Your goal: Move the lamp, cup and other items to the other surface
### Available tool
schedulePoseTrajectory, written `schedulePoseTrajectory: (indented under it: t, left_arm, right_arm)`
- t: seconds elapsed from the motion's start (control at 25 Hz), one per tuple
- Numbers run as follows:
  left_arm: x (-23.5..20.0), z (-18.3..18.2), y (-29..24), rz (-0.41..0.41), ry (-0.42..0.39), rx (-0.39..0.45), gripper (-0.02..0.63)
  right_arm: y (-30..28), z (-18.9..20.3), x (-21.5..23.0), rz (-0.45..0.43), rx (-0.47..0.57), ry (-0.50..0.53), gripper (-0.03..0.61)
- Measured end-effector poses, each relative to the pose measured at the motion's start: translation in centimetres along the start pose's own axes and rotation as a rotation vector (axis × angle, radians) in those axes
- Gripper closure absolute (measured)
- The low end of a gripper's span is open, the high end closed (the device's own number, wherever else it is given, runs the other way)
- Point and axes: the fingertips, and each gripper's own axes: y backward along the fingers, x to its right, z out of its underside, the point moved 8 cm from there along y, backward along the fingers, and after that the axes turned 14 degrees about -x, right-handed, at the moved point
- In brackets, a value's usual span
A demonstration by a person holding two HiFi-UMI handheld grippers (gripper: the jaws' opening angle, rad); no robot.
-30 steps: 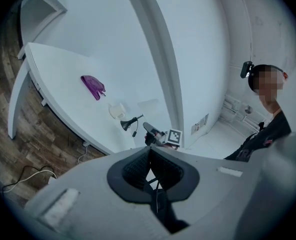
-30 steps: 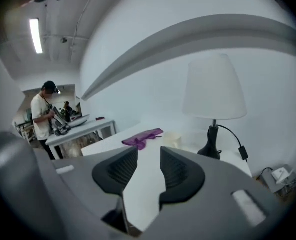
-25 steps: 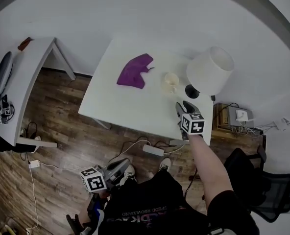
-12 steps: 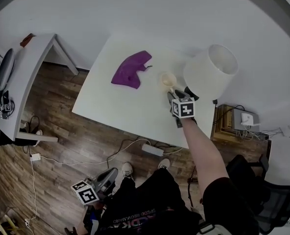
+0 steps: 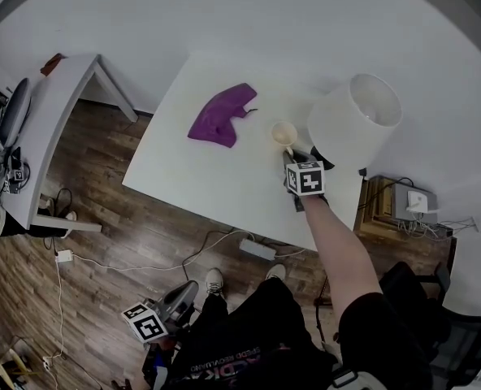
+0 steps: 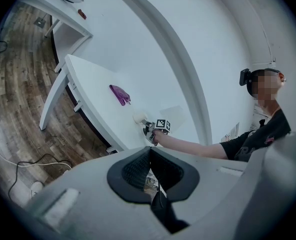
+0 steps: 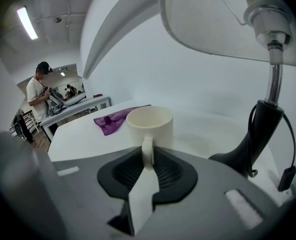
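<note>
Lamp [image 5: 356, 120], cup [image 5: 283, 132] and purple cloth [image 5: 220, 116] are all sitting on the white table [image 5: 216, 177], which is standing on a wood floor [image 5: 102, 242]. A grey desk [image 5: 54, 120] is standing at the table's 9 o'clock, apart from it.

In the head view the lamp is occupying the table's 2 o'clock corner, upright. Its white shade is overhanging its black base [image 7: 248, 151]. In the right gripper view that base is showing at 3 o'clock of the cup, near it but not touching.

The cloth is lying crumpled at the cup's 10 o'clock, well apart from it.

The cup is standing upright just at the lamp's 9 o'clock, with its handle [image 7: 147, 149] pointing at 6 o'clock toward the person. The gripper body is hiding its foot in the right gripper view.

Right gripper [image 5: 289, 153] is reaching in from 5 o'clock on an outstretched arm. Its jaws have just been closing. They are now pinching the cup's handle between the pads, one pad on each side of it, as the right gripper view [image 7: 147, 158] is showing.

Left gripper [image 5: 188, 292] is hanging low at 7 o'clock of the head view, over the floor and well clear of the table. Its jaws are meeting pad to pad with nothing between them, as the left gripper view [image 6: 150, 164] is showing.

A black cord [image 7: 286, 134] is hanging beside the lamp's stem.
</note>
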Motion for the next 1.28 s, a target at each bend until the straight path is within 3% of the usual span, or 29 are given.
schedulePoseTrajectory:
  t: [0.48,0.88,1.28]
  left_arm:
    - [0.3,0.0,0.3,-0.001,-0.006,-0.002,0.615]
    - [0.0,-0.7,0.5,0.032,-0.022,-0.026,0.615]
    - [0.0,-1.8,0.5,0.087,-0.056,-0.080,0.615]
  right_arm:
    - [0.3,-0.2,-0.5,0.031,0.018,0.039,0.525]
    - [2.1,0.4,-2.6,0.042,0.050,0.128,0.526]
    - [4.9,2.8,-4.3,0.053,0.070,0.127,0.528]
